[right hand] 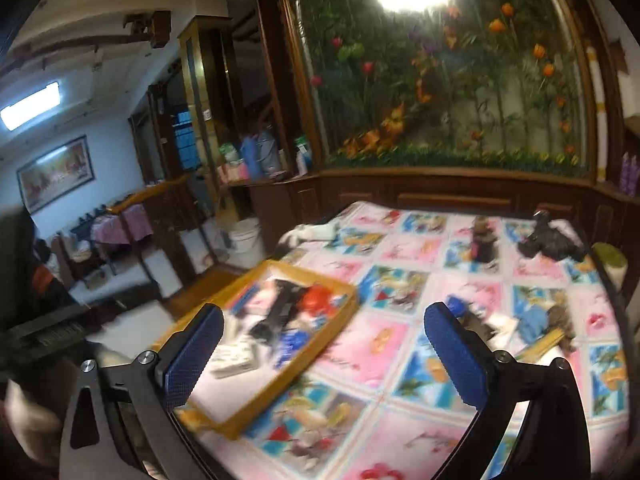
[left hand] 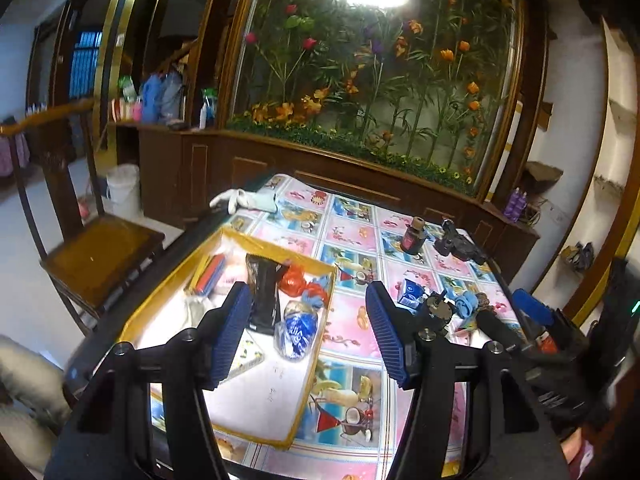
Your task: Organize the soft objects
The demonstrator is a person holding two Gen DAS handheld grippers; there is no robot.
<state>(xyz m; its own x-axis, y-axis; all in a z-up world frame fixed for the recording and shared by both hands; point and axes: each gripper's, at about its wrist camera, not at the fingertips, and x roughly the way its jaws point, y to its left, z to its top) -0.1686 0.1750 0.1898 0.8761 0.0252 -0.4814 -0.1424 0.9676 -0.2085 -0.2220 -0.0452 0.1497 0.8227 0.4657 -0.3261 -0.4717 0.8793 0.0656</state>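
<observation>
A flat yellow-rimmed box (left hand: 276, 246) (right hand: 256, 408) lies on the left half of the table. It holds a black pouch (left hand: 264, 292), a red bag (left hand: 294, 278), a blue-and-white plastic bag (left hand: 296, 330), a blue cloth (left hand: 316, 294) and a white cloth (left hand: 196, 306). My left gripper (left hand: 308, 300) hovers above the box, open, with nothing between its blue pads. My right gripper (right hand: 326, 344) hangs over the table's middle, also open and holding nothing. A blue cloth (left hand: 466, 304) (right hand: 534, 316) lies in a small pile to the right. A pale cloth (left hand: 248, 200) (right hand: 312, 234) rests at the far left corner.
A dark bottle (left hand: 412, 236) (right hand: 482, 240) and a black object (left hand: 460, 244) (right hand: 548, 240) stand at the table's far side. A blue-white packet (left hand: 412, 294) lies near the pile. A wooden chair (left hand: 100, 256) stands left of the table, a wooden cabinet (left hand: 320, 168) behind it.
</observation>
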